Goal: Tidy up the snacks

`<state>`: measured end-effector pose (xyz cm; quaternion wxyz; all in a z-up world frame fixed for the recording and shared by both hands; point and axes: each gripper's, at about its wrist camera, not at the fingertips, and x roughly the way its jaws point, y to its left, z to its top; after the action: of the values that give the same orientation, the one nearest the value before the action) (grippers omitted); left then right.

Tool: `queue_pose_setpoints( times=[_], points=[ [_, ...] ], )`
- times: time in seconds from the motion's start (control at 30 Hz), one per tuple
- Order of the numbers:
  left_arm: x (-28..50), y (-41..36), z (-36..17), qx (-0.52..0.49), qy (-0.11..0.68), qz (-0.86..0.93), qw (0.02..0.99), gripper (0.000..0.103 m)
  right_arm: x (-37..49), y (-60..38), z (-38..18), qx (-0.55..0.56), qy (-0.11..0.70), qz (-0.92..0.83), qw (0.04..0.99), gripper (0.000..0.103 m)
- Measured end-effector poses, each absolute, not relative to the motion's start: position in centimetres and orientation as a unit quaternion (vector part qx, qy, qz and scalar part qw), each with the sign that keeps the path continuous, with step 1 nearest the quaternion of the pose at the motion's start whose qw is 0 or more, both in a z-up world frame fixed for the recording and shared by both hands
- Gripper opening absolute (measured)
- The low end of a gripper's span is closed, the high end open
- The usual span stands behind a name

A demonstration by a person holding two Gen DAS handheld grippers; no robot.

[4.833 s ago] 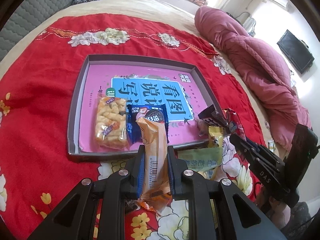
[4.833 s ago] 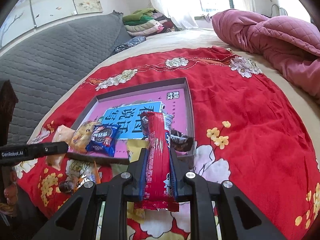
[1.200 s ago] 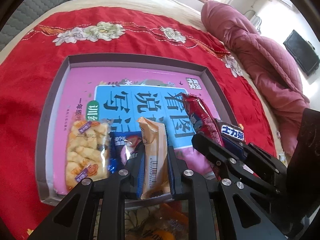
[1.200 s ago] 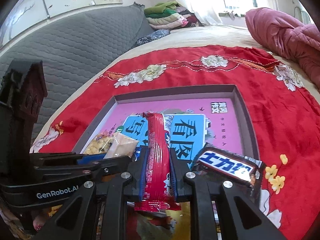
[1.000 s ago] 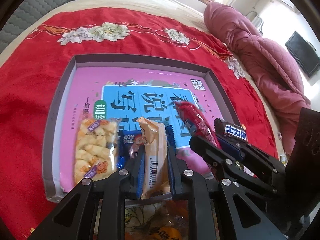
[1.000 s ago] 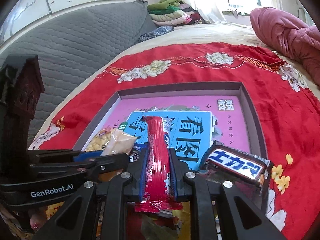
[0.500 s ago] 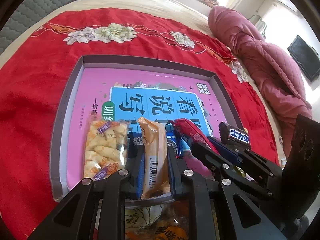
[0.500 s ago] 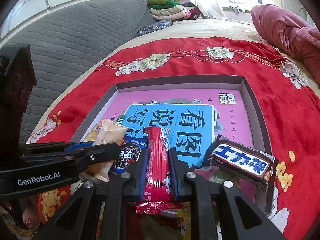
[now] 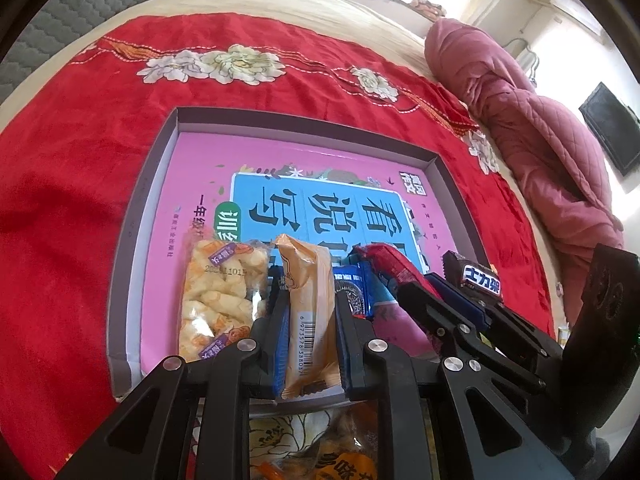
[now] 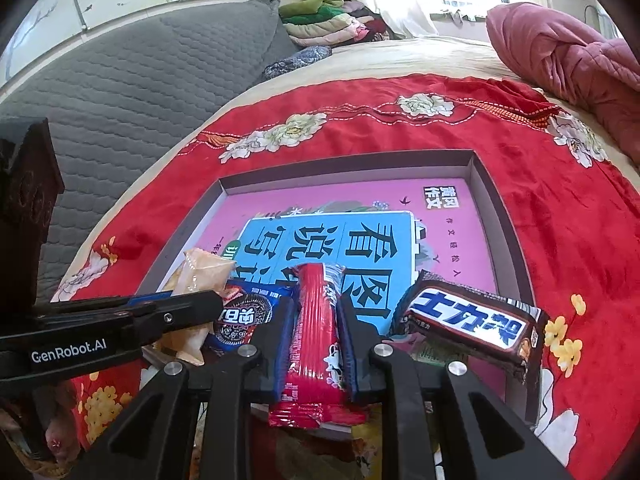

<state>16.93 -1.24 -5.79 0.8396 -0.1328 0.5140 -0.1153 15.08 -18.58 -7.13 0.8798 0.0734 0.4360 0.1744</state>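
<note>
Your left gripper was clamped on the orange snack bar, poised over the near edge of the grey box lid. Your right gripper squeezed the red wafer pack over that same edge, between the blue cookie pack and the brown chocolate bar.

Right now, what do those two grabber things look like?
Both are black plastic with blue pads inside their fingers and round silver screws. The left gripper and the right gripper look alike. White letters on the left one's side read GenRobot.AI.
</note>
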Motion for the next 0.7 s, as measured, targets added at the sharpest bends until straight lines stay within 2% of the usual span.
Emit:
queue_pose_setpoints(
  times=[0.7],
  points=[
    [17.2,-0.6,-5.7,-0.138,0.515,-0.109,0.839,0.022,14.6,-19.2,-5.7,0.085,0.410,0.171,0.892,0.025]
  ],
)
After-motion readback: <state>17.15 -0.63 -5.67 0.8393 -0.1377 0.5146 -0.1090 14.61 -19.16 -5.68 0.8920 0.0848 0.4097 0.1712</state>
